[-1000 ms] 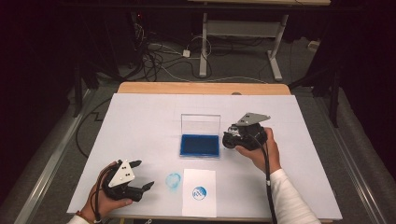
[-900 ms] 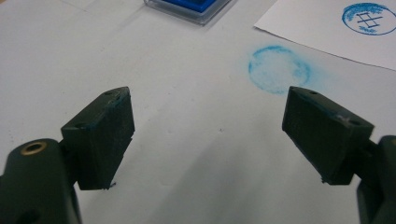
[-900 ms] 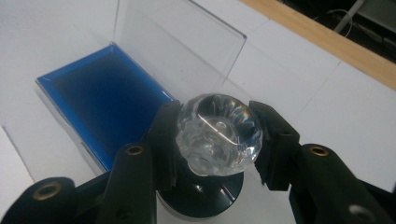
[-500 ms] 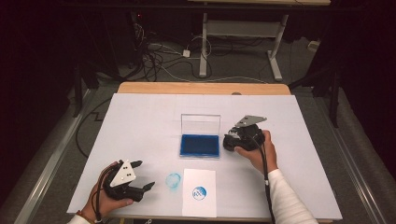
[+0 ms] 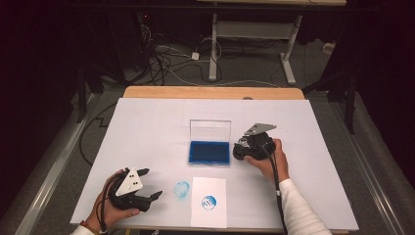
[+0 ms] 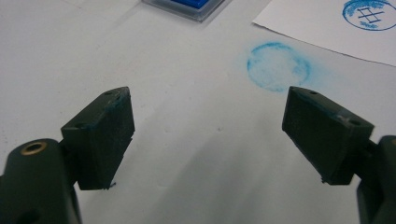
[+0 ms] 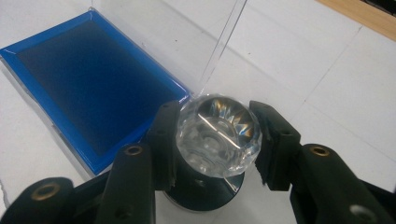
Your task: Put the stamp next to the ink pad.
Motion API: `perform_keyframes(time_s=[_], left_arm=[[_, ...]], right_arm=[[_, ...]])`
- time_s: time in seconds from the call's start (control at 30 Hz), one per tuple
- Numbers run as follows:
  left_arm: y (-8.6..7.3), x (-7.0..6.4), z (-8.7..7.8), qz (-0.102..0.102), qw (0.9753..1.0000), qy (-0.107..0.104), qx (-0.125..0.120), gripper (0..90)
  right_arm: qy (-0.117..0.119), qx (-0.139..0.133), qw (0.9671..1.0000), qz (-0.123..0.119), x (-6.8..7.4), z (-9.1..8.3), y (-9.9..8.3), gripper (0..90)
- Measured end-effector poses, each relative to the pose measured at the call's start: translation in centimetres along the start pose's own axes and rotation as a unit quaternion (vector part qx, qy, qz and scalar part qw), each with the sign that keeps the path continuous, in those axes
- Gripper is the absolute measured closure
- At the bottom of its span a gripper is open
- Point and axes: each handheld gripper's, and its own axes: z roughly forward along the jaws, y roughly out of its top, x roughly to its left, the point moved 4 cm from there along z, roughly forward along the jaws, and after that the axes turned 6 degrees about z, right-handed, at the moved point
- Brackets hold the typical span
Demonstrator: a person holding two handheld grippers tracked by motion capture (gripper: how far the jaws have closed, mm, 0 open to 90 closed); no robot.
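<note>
A stamp with a clear faceted knob (image 7: 217, 135) and a dark round base stands just right of the open blue ink pad (image 5: 209, 152) (image 7: 88, 84). My right gripper (image 5: 241, 149) (image 7: 217, 140) is shut on the knob, one jaw on each side. The pad's clear lid (image 5: 210, 130) (image 7: 219, 46) stands upright behind it. My left gripper (image 5: 150, 183) (image 6: 208, 126) rests open at the front left with nothing between its jaws. It points at a round blue ink smudge (image 5: 181, 190) (image 6: 279, 66) on the table.
A white paper sheet (image 5: 209, 215) (image 6: 322, 28) with a round blue stamp print (image 5: 209, 201) (image 6: 369, 14) lies at the front edge, right of the smudge. The white table top (image 5: 147, 127) spreads wide around these. Cables and desk legs lie on the floor beyond.
My right gripper with the stamp has shifted slightly down and nearer beside the ink pad. The left gripper has stayed in place, open.
</note>
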Motion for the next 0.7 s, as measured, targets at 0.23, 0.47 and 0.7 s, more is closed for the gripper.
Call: perform_keyframes(time_s=[0.23, 0.47, 0.7], left_arm=[[0.0, 0.0, 0.1, 0.0, 1.0, -0.002, 0.001, 16.4], [0.0, -0.1, 0.2, 0.001, 1.0, -0.005, 0.001, 16.4], [0.0, 0.0, 0.2, -0.003, 1.0, -0.004, 0.0, 16.4]], right_arm=[[-0.005, -0.004, 1.0, 0.003, 0.1, -0.2, 0.0, 49.8], [-0.005, -0.015, 0.9999, -0.003, 0.2, -0.7, 0.3, 44.6], [-0.003, -0.031, 0.9995, -0.006, 0.5, -1.1, 0.6, 40.4]])
